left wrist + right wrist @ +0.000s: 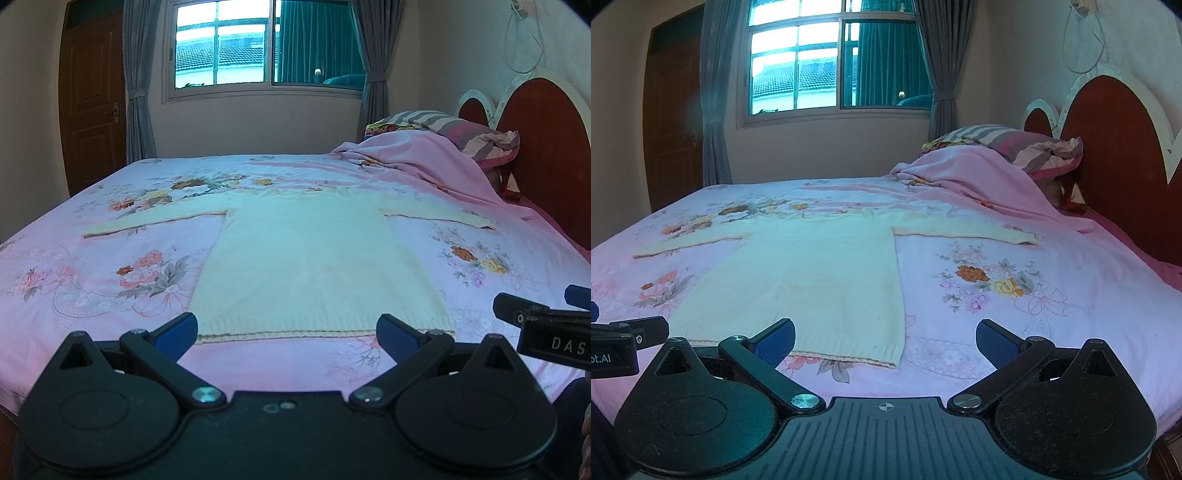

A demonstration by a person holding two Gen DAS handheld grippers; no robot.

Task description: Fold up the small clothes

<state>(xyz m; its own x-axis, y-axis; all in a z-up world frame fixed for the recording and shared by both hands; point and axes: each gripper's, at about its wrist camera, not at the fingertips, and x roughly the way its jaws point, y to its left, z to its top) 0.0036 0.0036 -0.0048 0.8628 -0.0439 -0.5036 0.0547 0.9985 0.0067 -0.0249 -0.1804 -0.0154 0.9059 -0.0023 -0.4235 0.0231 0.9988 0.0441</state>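
On floral bed (pixel 110 258), cream sweater (pixel 314 258) flat, hem toward both wide-spread (empty) hand-held grippers (pixel 286 332), neckline windowward.

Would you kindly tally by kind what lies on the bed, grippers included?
Cream sweater: 1
Pink blanket: 1
Striped pillow: 1
Grippers: 2, left gripper and right gripper, both open, neither touching the sweater
Total: 5

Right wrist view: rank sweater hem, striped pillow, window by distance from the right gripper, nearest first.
From the right gripper:
1. Sweater hem, just ahead, left of centre, by the left fingertip.
2. Striped pillow, far right, at the headboard end of the bed.
3. Window, on the back wall beyond the bed.
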